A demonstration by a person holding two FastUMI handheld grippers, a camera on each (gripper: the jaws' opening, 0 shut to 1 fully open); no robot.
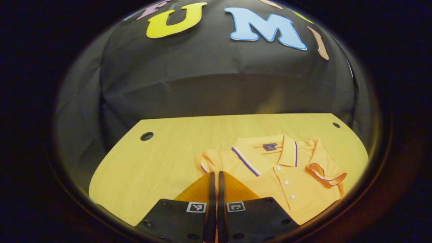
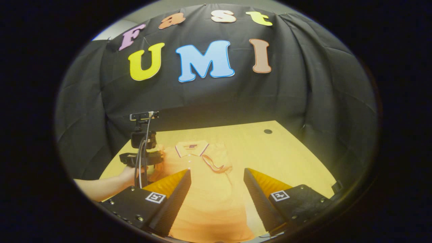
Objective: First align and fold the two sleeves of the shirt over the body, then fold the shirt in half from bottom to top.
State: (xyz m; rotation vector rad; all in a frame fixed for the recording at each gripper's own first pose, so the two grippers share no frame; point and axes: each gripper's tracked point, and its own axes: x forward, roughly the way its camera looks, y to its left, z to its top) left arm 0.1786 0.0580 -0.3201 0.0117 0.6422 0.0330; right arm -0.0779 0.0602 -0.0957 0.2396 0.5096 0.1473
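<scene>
— Where's the shirt?

— I see the orange polo shirt (image 1: 287, 179) lying flat on the wooden bench (image 1: 162, 152), collar at the far end, buttons facing up. In the left gripper view one sleeve (image 1: 325, 172) is already folded over the body, its striped cuff turned up.

— And your left gripper?

— My left gripper (image 1: 215, 179) has its fingers pressed together, just at the other sleeve (image 1: 206, 162). Whether any cloth is caught between them, I cannot tell. In the right gripper view I see it at the shirt's left edge, a hand (image 2: 130, 175) holding it.

— The right one?

— My right gripper (image 2: 217, 175) has its fingers spread wide, empty, above the near part of the shirt (image 2: 206, 189).
</scene>
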